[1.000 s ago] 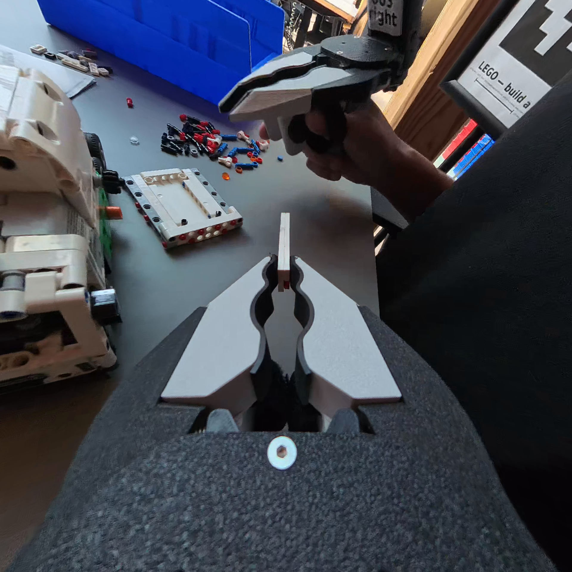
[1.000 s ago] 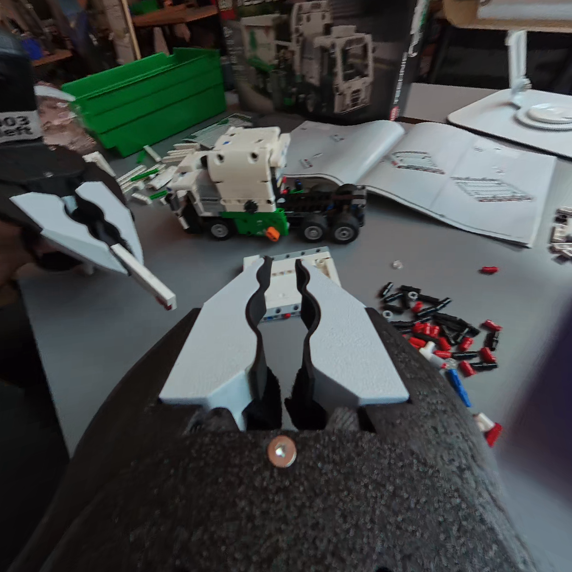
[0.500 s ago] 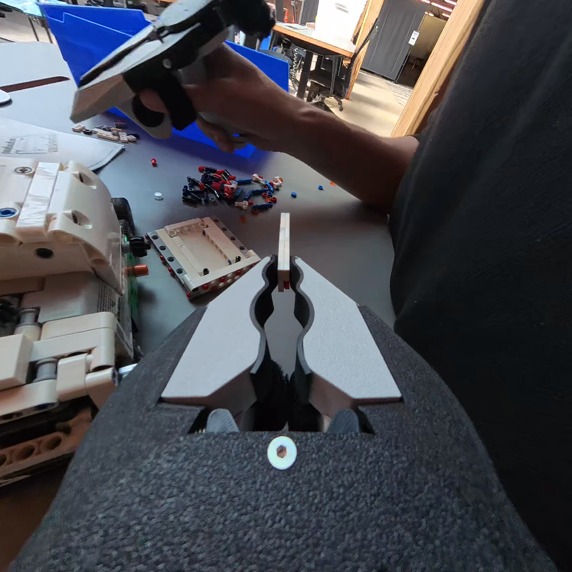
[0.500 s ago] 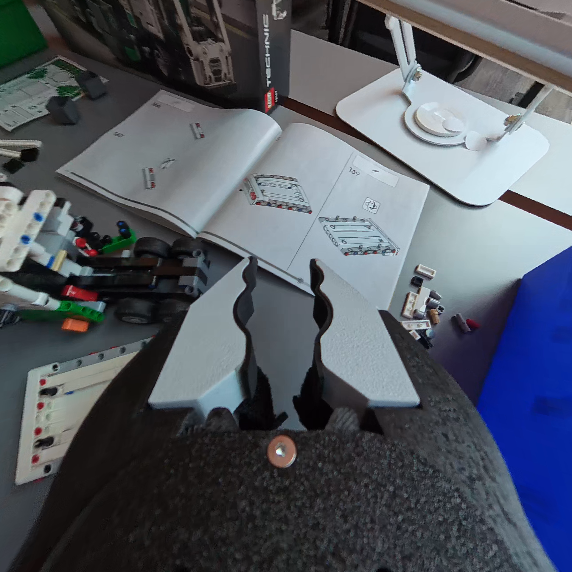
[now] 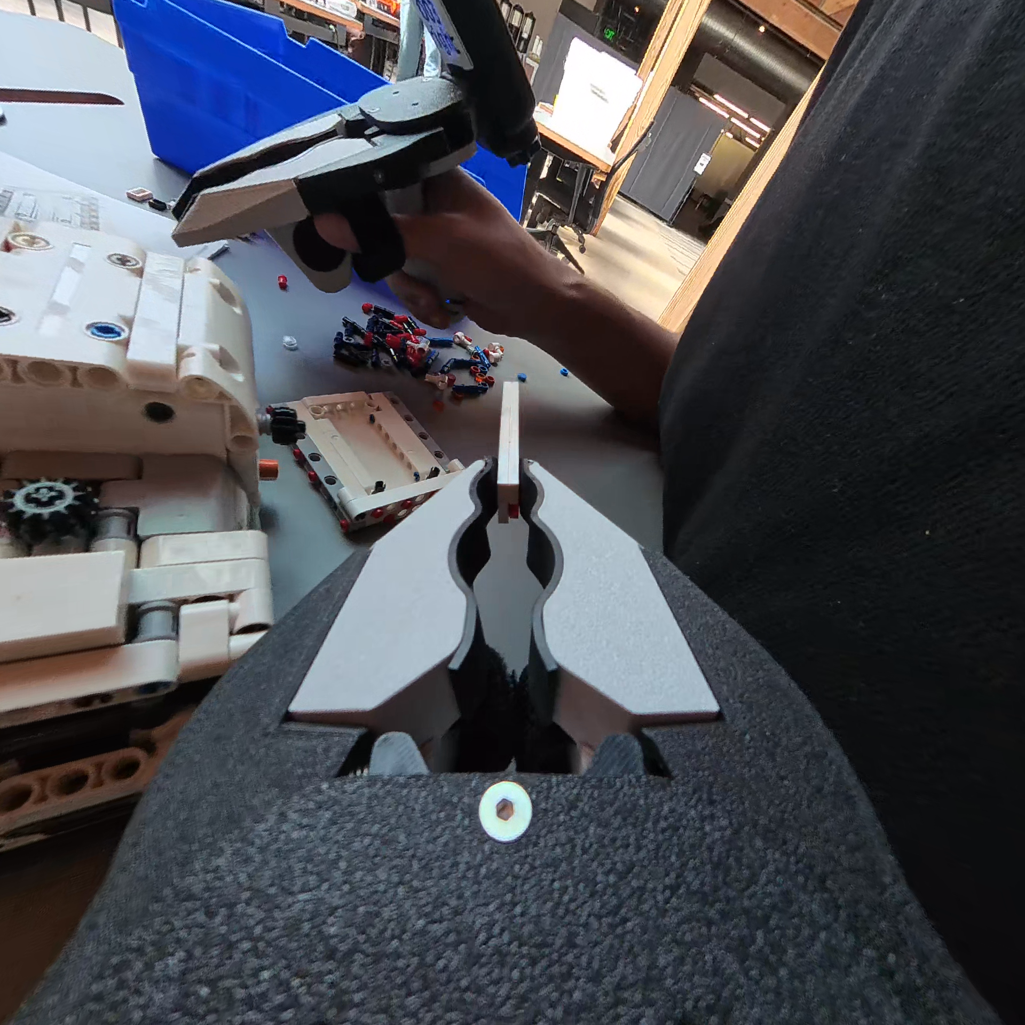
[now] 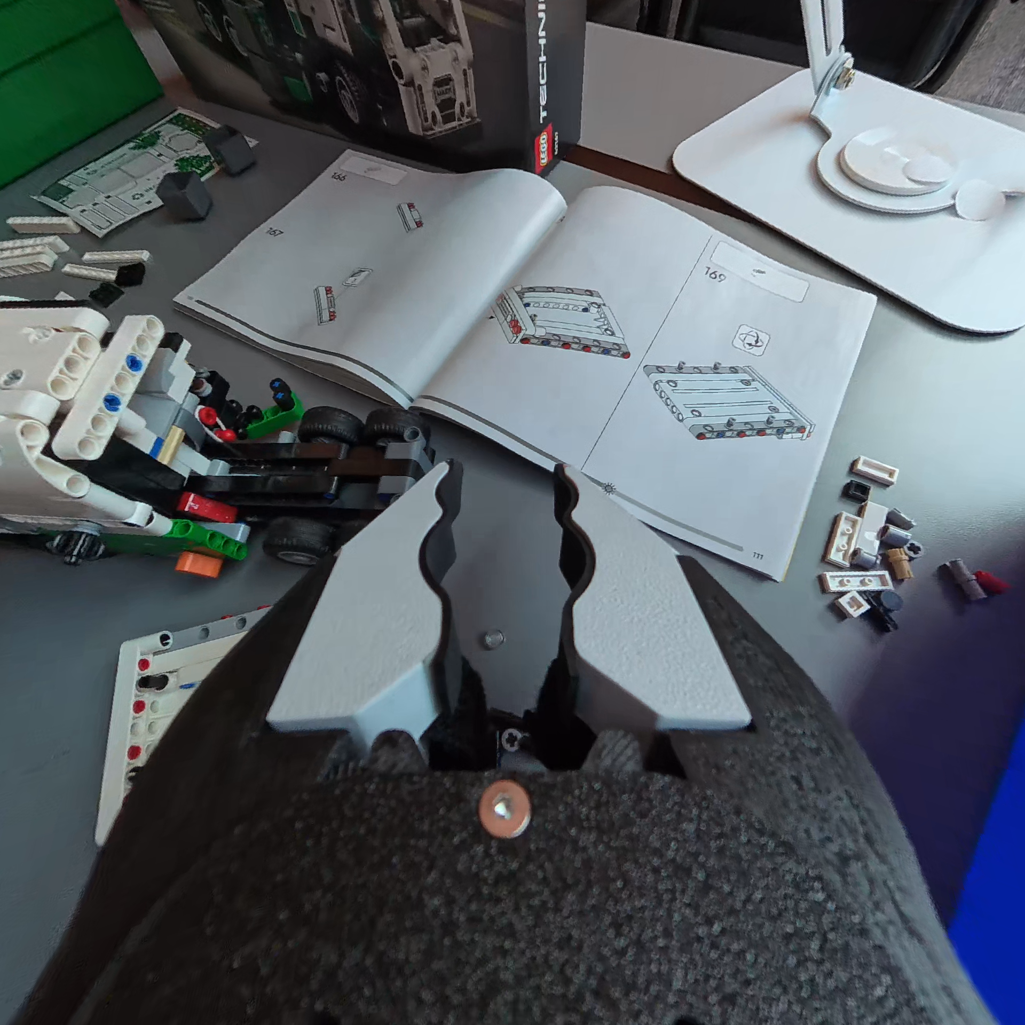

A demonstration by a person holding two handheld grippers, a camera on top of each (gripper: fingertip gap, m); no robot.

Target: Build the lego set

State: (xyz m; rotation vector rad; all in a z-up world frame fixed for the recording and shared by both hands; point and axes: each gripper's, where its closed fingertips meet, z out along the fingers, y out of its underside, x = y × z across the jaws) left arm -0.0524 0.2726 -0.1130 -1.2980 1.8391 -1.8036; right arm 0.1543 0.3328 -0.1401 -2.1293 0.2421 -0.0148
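Observation:
My left gripper (image 5: 508, 471) is shut on a thin white brick strip (image 5: 508, 427) with a small red pin at its near end; the strip stands on edge and sticks out forward past the fingertips, above the table. A flat white brick panel (image 5: 369, 449) lies just left of it, and a white toy truck (image 5: 105, 444) stands at the far left. My right gripper (image 6: 506, 477) is open and empty, above the grey table between the truck's black rear chassis (image 6: 310, 471) and an open instruction booklet (image 6: 532, 333). It also shows in the left wrist view (image 5: 186, 227), held by a hand above the truck.
A pile of small red, black and blue pins (image 5: 410, 349) lies beyond the panel. A blue bin (image 5: 233, 94) stands behind. Small loose bricks (image 6: 871, 543) lie right of the booklet. A dark box (image 6: 388, 72), a white stand base (image 6: 865, 211) and a green bin (image 6: 61, 72) lie farther back. One gripper's finger ends stand about 20 cm off the other's.
My right gripper opened wider, empty, and swung from over the panel toward the booklet and the truck's rear. My left gripper kept hold of the strip and moved closer to the truck.

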